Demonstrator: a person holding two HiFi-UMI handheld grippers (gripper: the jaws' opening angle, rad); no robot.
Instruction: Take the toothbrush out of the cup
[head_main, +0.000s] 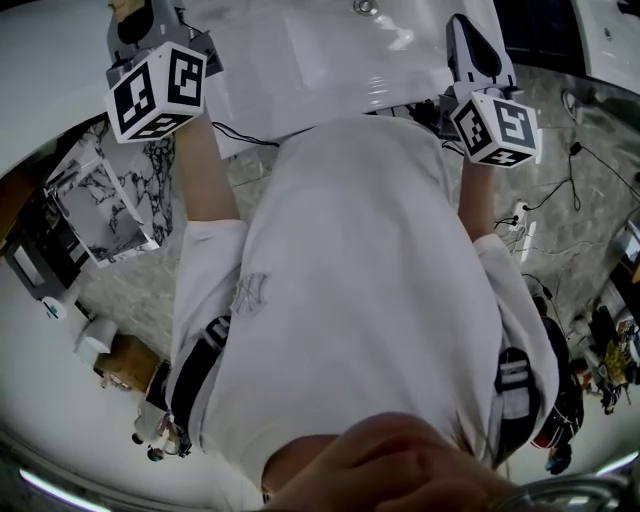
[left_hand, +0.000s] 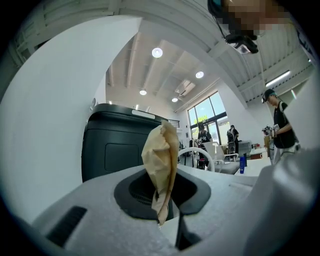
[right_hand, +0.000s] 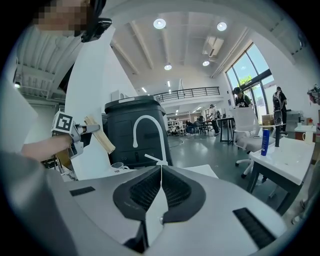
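My left gripper (left_hand: 164, 202) is shut on a tan, stick-like toothbrush (left_hand: 161, 157) that sticks up from between its jaws. In the right gripper view the same left gripper (right_hand: 88, 129) holds the tan toothbrush (right_hand: 101, 139) in the air at the left, up and to the left of a small white cup (right_hand: 119, 165) on the counter. My right gripper (right_hand: 161, 169) is shut with nothing between its jaws and points toward the white faucet (right_hand: 146, 124). In the head view both marker cubes (head_main: 157, 90) (head_main: 495, 127) show above the white-shirted torso.
A big dark bin (right_hand: 131, 131) stands behind the faucet and shows again in the left gripper view (left_hand: 117, 145). A white sink counter (head_main: 330, 60) lies ahead. To the right are a white table (right_hand: 292, 161) with a blue bottle (right_hand: 265, 141), office chairs, and people further back.
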